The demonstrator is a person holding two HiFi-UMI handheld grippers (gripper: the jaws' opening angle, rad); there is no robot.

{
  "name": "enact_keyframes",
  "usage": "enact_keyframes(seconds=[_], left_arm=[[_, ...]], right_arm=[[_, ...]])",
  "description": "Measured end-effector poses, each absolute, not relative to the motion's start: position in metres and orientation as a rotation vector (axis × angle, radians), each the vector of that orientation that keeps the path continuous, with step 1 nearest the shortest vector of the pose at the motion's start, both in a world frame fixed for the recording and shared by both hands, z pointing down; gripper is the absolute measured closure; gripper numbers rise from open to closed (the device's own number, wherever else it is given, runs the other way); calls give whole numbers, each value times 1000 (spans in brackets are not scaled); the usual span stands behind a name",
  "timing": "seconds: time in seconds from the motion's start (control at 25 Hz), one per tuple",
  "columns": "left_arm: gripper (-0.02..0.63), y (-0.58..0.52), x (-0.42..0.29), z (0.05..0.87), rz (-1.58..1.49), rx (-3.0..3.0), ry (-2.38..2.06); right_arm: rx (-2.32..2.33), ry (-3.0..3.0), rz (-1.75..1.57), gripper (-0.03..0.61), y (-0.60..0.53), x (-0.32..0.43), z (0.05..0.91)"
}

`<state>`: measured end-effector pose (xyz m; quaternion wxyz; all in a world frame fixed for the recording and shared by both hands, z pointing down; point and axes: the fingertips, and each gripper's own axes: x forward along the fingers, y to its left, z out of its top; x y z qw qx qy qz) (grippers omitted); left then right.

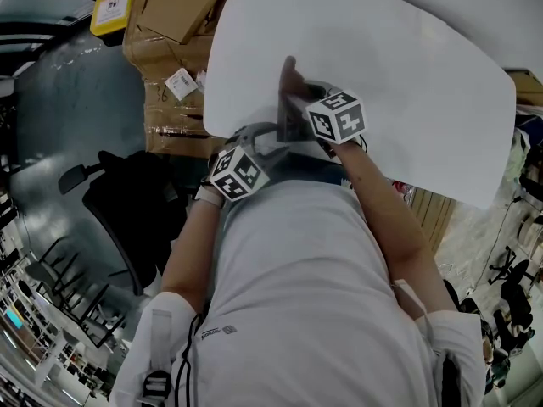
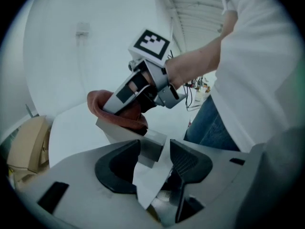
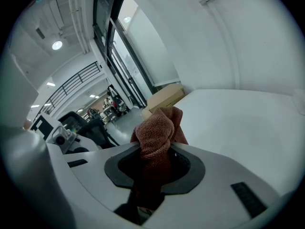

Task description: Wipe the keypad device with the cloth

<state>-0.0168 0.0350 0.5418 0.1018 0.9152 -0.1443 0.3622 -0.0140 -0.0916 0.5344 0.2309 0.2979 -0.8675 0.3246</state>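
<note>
1. Two hand-held grippers meet over the near edge of the white surface [image 1: 407,49], just in front of the person. The right hand-held gripper [image 3: 155,151] is clamped on a bunched red-brown cloth [image 3: 155,132]. The left hand-held gripper [image 2: 155,147] has its jaws spread wide
2. A corner of the grey keypad device [image 2: 131,136] stands between the left jaws, with a gap showing beside the right-hand jaw, so that gripper looks open rather than gripping. The device seems to be raised at an angle; whether its far end rests on the surface I cannot tell, and no keys show in these views
3. The left gripper view shows the cloth pressed on the far end of the device's top face, so the step in hand is most likely the wipe itself
4. To do it well, the device probably needs steadying first: closing the left jaws on that corner would stop it sliding or tipping under the cloth
5. Then draw the cloth from the far end towards the near one in overlapping passes, with light, even pressure so the keys are cleaned rather than pushed in
6. Keep the wad firmly pinched and stop each pass short of the left jaws, so the cloth does not snag there
</note>
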Motion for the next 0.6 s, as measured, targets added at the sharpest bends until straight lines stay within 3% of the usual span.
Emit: enact_keyframes(seconds=[0.12,0.6], left_arm=[[417,31,-8,531,953,2686,-441],[419,17,-4,536,976,2647,-536]], right_arm=[[821,-2386,892,479,-92,-13,533],[856,-2401,988,479,-92,-7,536]])
